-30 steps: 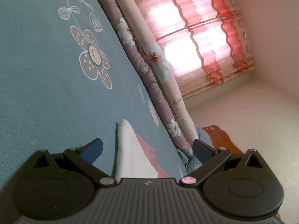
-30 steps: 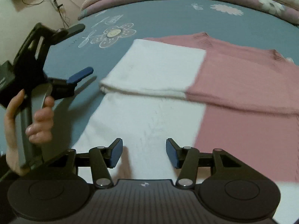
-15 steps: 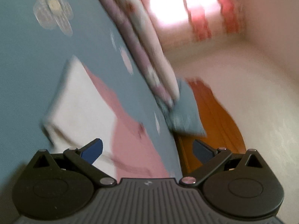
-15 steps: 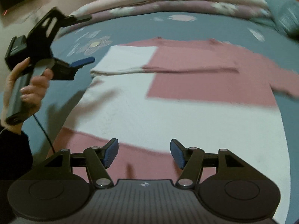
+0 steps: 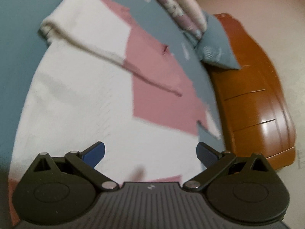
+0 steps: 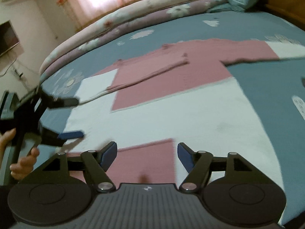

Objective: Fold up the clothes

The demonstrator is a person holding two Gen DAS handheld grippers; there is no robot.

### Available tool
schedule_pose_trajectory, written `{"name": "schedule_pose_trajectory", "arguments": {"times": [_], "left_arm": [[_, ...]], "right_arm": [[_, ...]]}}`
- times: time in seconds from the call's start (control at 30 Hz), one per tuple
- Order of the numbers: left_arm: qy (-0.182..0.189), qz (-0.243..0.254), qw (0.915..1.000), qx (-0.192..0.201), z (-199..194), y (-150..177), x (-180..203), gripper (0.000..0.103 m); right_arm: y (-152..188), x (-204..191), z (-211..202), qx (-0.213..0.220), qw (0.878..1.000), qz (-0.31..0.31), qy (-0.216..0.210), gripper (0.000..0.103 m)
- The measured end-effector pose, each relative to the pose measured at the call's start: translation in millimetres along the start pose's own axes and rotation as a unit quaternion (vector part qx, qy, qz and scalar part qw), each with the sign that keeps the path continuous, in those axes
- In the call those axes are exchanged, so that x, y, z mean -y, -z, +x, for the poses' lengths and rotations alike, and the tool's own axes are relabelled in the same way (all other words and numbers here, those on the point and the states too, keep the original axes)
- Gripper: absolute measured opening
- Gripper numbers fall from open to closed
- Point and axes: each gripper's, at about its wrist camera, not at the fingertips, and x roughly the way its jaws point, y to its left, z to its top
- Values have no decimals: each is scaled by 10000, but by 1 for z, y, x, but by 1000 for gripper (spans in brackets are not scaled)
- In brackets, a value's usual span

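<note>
Currently both grippers, left gripper (image 5: 150, 152) and right gripper (image 6: 145, 155), gape empty over the sweater (image 6: 171, 114), whose unfolded sleeve (image 6: 266, 50) runs toward two o'clock, nearer the right.

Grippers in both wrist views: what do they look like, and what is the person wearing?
Both the left gripper and the right gripper are black linkage frames with round pivot discs, silver pins, a ribbed grey base and blue finger pads. A dark sleeve shows at the left wrist.

A pink and white colour-block sweater (image 6: 171, 99) lies on the blue-grey bedsheet (image 6: 266, 80) printed with white flowers; beyond the sweater, a floral pink-and-mauve quilt (image 6: 133, 22).
</note>
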Motion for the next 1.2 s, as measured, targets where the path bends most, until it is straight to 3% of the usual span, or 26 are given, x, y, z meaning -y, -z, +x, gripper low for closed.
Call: {"name": "schedule_pose_trajectory", "arguments": {"times": [0.13, 0.3, 0.5, 0.6, 0.73, 0.83, 0.97, 1.03, 1.2], "left_arm": [[-45, -69, 10000, 45, -2, -3, -4, 101], [-128, -277, 9987, 408, -19, -11, -8, 101], [-27, 43, 9973, 731, -43, -15, 6, 101], [78, 81, 9972, 745, -46, -14, 10, 101], [187, 152, 9977, 629, -40, -15, 18, 101], [172, 315, 9970, 680, -41, -15, 28, 101], [625, 360, 9940, 827, -58, -19, 39, 101], [757, 369, 9912, 1023, -71, -18, 44, 101], [617, 421, 9892, 1259, -84, -17, 45, 101]], "right_arm": [[5, 40, 7, -159, 9976, 551, 389, 74], [10, 78, -12, -193, 9909, 1283, 363, 74], [10, 73, -24, 42, 9913, 1306, 165, 78], [11, 66, -16, -65, 9917, 1265, 225, 79], [14, 47, -12, -186, 9916, 1255, -245, 79], [14, 18, -3, -314, 9905, 1040, -843, 79], [13, -25, 25, -800, 9777, 873, -1733, 63], [15, -45, 41, -961, 9737, 766, -1919, 64], [20, -67, 79, -1473, 9628, 745, -2140, 64]]}}
